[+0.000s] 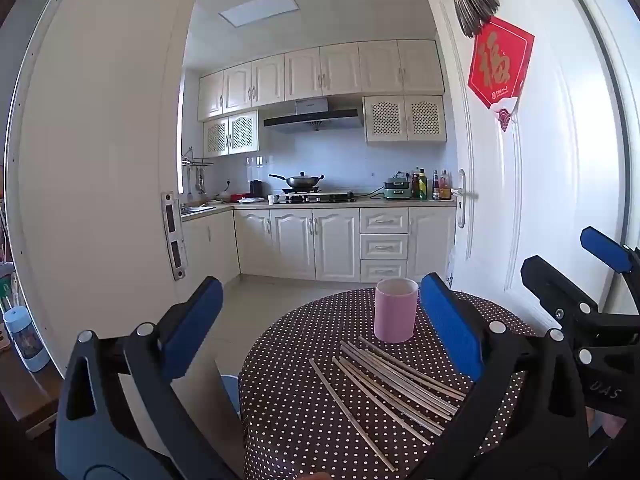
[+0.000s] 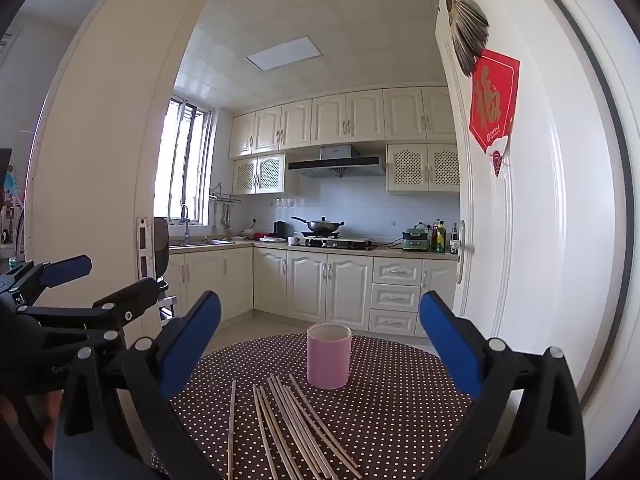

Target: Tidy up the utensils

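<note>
with both the left tongs [image 1: 320, 332] and right tongs [image 2: 320, 344] fully open and empty, pinch one chopstick [image 2: 232, 420] mid-length off the tabletop [image 2: 400, 420], then stand it upright in the pink cup [image 2: 329, 356].

Bright window daylight, fisheye-warped edges

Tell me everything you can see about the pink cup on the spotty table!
The pink cup is a plain, straight-sided cylinder with no handle showing, matte pink outside and paler inside its open rim. It looks smooth, perhaps plastic or ceramic. It stands upright toward the far side of the round table with the brown polka-dot cloth. What is inside cannot be seen. The metal chopsticks lie loose in front of it; the nearest tips come very close, though contact is unclear.
</note>
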`<action>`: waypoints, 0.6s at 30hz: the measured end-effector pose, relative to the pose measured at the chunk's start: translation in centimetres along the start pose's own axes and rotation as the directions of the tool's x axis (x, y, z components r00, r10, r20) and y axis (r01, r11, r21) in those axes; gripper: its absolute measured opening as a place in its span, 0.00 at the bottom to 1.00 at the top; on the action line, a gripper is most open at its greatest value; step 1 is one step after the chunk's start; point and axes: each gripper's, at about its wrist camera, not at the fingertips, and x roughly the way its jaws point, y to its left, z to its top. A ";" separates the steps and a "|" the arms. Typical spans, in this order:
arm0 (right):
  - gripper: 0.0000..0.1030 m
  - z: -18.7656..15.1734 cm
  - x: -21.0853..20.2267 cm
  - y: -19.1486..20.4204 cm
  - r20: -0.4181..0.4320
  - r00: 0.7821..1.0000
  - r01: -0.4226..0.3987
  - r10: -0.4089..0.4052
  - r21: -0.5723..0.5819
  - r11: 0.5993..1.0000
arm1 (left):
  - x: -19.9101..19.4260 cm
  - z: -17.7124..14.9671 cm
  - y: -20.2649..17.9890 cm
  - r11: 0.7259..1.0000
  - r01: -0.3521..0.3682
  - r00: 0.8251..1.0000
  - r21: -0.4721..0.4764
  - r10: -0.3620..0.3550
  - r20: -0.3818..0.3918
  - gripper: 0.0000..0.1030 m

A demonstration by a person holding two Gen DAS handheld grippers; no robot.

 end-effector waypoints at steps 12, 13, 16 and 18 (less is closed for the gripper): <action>0.93 0.0 0.5 -0.2 0.000 1.000 -0.005 0.005 0.003 1.000 | 0.3 -0.2 0.5 1.000 -0.009 1.000 0.008 0.009 0.013 0.94; 0.93 -0.4 0.1 0.0 0.007 1.000 -0.004 0.004 0.001 1.000 | 0.3 -0.2 0.4 1.000 -0.011 1.000 0.009 0.010 0.014 0.94; 0.93 -0.5 -0.2 0.2 0.014 1.000 0.000 0.000 -0.005 1.000 | 0.1 -0.1 0.4 1.000 -0.010 1.000 0.003 0.010 0.016 0.94; 0.93 -0.5 -0.3 0.4 0.014 1.000 0.003 -0.003 -0.011 1.000 | 0.1 -0.1 0.3 1.000 -0.010 1.000 0.002 0.010 0.016 0.94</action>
